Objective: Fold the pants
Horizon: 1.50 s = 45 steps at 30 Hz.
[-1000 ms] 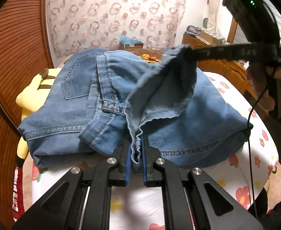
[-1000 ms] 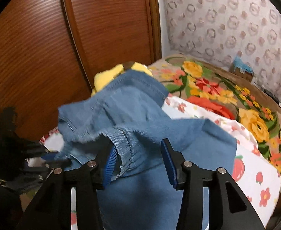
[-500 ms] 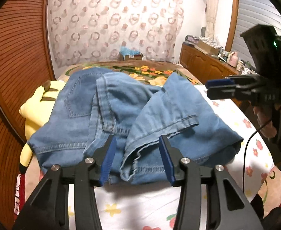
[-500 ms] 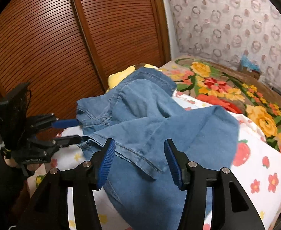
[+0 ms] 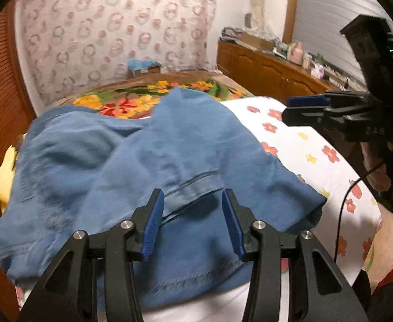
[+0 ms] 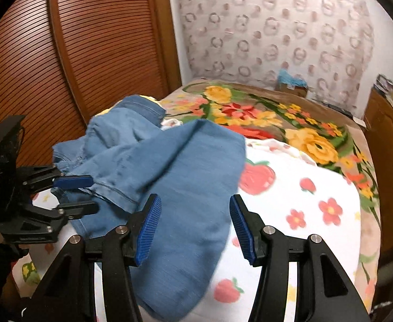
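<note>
Left wrist view: folded pants (image 5: 169, 155) just beyond both spread-apart, unladen hand-held grippers (image 5: 193, 222).

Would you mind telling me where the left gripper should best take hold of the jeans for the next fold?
Probably the stitched hem of the jeans, directly ahead of the open left gripper. It lies raised, shadowed underneath, so one finger could slide under from the near side. The right gripper is open too.
</note>
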Tool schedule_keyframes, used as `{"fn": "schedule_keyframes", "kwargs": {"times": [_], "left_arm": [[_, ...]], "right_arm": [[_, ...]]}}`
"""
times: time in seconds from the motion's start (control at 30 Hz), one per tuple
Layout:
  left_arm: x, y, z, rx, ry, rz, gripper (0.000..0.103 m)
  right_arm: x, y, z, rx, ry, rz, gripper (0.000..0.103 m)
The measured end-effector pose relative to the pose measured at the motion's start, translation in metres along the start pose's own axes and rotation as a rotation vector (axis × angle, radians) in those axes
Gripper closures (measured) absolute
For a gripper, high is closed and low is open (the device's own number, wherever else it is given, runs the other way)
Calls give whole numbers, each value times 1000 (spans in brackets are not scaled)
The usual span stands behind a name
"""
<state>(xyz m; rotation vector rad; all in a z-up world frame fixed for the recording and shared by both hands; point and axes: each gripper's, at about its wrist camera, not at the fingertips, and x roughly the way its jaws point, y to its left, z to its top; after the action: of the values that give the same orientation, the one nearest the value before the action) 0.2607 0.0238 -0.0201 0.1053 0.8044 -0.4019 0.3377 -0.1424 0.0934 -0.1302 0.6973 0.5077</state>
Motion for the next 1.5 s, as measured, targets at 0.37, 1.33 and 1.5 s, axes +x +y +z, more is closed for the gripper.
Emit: {"fn": "schedule_keyframes", "kwargs": {"times": [0.37,1.33,1.5], "left_arm": [[26,-7,27,167,42,148,97],[-56,90,26,-16,-78,231,33],[-62,65,-1,-7,-73,187,32]], "right_arm": [[-5,-11,-26,27,23,-29,48],[-39,1,-57,47,-15,-23,48],[-50,10,-77,52,-2,-33,48]]}}
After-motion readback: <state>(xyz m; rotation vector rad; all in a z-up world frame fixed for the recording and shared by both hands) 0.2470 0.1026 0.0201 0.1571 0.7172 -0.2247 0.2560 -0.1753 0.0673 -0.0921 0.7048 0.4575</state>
